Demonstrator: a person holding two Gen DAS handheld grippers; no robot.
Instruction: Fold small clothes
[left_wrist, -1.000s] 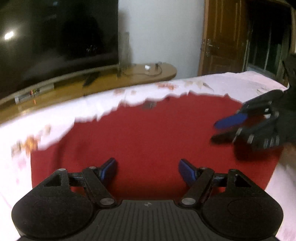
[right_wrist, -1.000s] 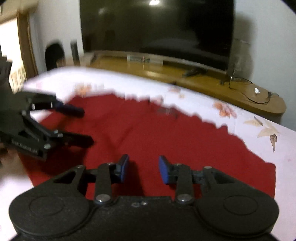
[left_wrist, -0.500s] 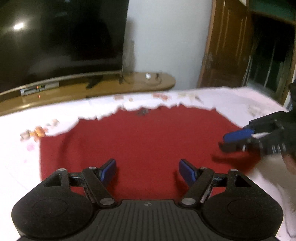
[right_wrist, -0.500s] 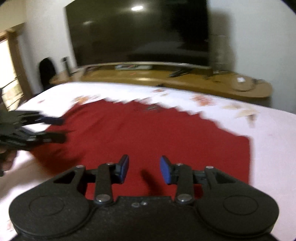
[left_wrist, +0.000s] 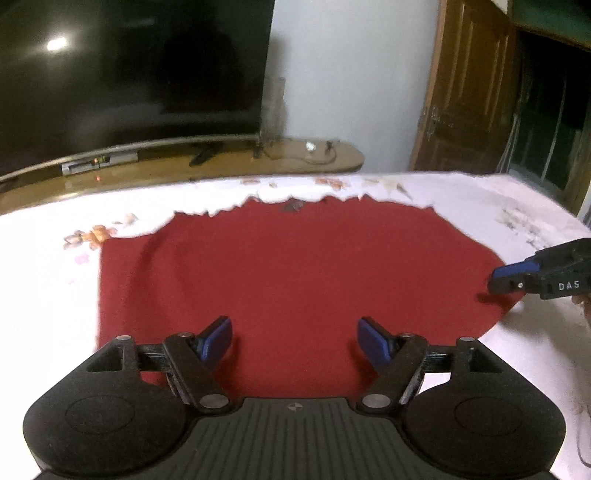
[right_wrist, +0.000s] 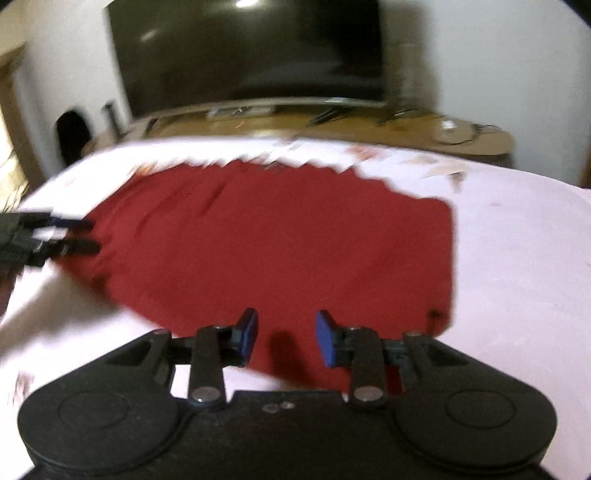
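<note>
- A red cloth (left_wrist: 295, 280) lies spread flat on a white flowered sheet (left_wrist: 48, 280), filling the middle of both views, with its ragged far edge up at twelve o'clock toward the television (left_wrist: 129, 74).
- The left gripper (left_wrist: 295, 338) hangs over the near edge of the cloth, jaws spread wide and holding nothing.
- The right gripper (right_wrist: 286, 334) is likewise released, its blue pads parted above the near hem; from the left view it shows at three o'clock, right at the cloth's side edge.
- From the right view, the left gripper sits at nine o'clock by the opposite side edge, blurred, so whether it touches the cloth I cannot tell.
- My guess is the step in hand is taking hold of the near corners for the first fold.
- To do it well, I'd set each gripper down at its own corner, pinch only the red layer and not the sheet beneath, then lift both sides level.
- Carrying the near edge toward twelve o'clock evenly should keep the fold square; a lopsided lift would likely skew it.
</note>
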